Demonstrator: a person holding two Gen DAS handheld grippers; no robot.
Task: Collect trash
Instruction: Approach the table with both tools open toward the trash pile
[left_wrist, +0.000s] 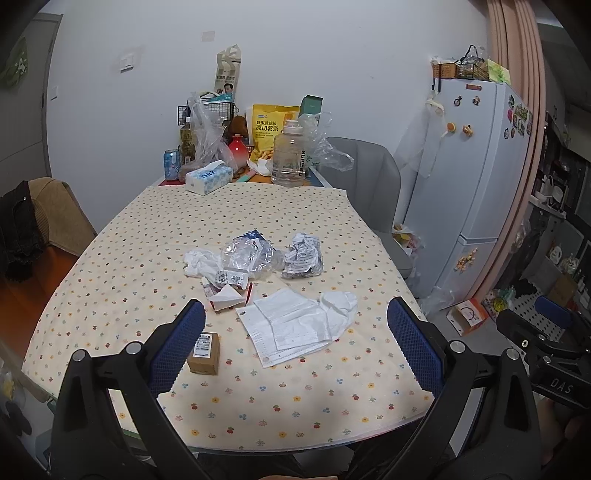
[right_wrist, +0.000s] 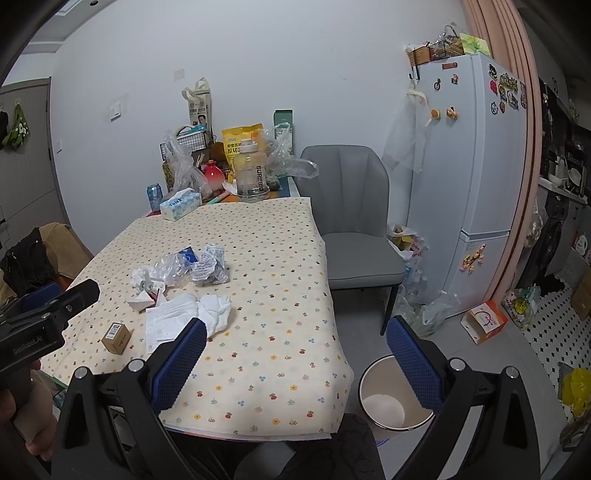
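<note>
Trash lies mid-table on the dotted tablecloth (left_wrist: 314, 210): a crumpled clear plastic bag (left_wrist: 245, 254), a crumpled printed paper wad (left_wrist: 303, 254), a white tissue (left_wrist: 197, 262), a small red-and-white carton (left_wrist: 227, 299), flat white paper and masks (left_wrist: 291, 325), and a small brown box (left_wrist: 204, 352). My left gripper (left_wrist: 295, 347) is open above the table's near edge, with the paper between its fingers in view. My right gripper (right_wrist: 295, 362) is open and empty over the table's near right corner. A white waste bin (right_wrist: 384, 406) stands on the floor just right of the table.
A tissue box (left_wrist: 208, 179), water jug (left_wrist: 290, 157), can (left_wrist: 171, 164), snack bag (left_wrist: 267, 134) and plastic bags crowd the table's far end. A grey chair (right_wrist: 351, 221) and a white fridge (right_wrist: 469, 177) stand at the right. An orange box (right_wrist: 485, 321) lies on the floor.
</note>
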